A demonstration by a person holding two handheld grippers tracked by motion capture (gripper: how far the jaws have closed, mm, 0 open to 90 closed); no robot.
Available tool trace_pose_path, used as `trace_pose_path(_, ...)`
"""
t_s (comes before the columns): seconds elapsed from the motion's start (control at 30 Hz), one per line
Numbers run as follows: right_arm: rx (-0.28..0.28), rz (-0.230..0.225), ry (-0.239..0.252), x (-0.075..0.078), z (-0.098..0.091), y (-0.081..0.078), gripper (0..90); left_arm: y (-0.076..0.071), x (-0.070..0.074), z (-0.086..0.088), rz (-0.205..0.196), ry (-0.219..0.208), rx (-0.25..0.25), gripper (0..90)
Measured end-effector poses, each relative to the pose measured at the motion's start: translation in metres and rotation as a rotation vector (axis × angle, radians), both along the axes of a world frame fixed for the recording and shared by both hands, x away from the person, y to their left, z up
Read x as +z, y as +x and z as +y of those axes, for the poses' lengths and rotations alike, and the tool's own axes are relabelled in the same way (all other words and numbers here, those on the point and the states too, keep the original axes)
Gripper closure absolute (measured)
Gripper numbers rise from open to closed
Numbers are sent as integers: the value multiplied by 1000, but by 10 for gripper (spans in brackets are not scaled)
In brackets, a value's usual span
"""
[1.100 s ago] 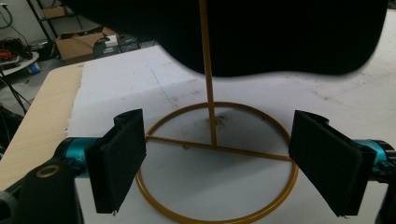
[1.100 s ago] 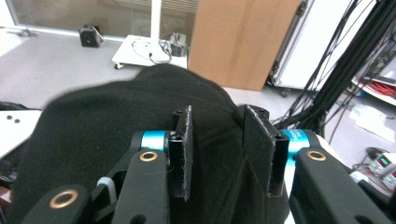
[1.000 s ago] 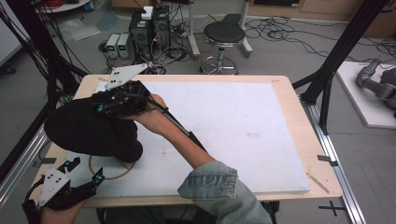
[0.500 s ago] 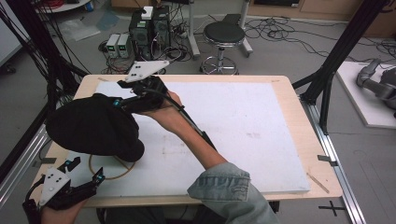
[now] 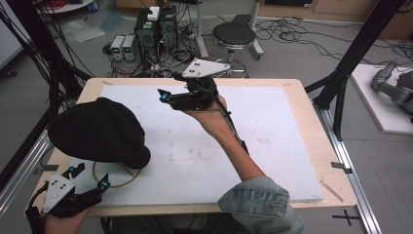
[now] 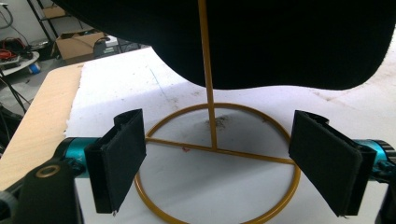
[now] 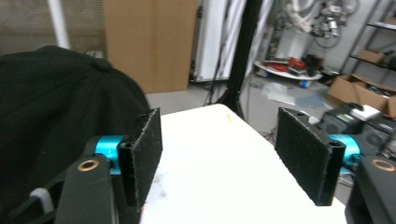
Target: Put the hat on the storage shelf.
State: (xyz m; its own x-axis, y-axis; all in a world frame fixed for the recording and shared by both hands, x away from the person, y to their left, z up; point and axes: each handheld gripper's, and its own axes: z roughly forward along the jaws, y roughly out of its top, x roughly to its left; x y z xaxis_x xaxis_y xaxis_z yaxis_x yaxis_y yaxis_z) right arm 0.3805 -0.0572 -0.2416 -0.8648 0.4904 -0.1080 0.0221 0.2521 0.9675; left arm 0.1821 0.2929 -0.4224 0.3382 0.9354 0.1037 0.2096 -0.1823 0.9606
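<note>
A black hat sits on a gold wire stand at the left of the white board. My right gripper hovers over the far middle of the board, pointing left toward the hat and apart from it. Its jaws have just been opening, with nothing between them. In the right gripper view the hat bulks at the left, beyond the open gripper. My left gripper rests at the near left corner, open. From the left gripper I look at the stand's ring base and stem, under the hat.
The wooden table rim frames the board, and a thin wooden stick lies near its right front corner. Black frame posts rise at both sides. On the floor behind stand a stool and electronics boxes with cables.
My right gripper has moved right, away from the hat toward the far middle of the board, and its jaws have widened. The hat stays on its stand. The left gripper has not moved.
</note>
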Motion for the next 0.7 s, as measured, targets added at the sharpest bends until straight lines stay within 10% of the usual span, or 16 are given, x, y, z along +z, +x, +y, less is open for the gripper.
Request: trace_pose_path(0.7,-287,29,62,-16,-109,-8,129,1,0,1,-6,1,17,189)
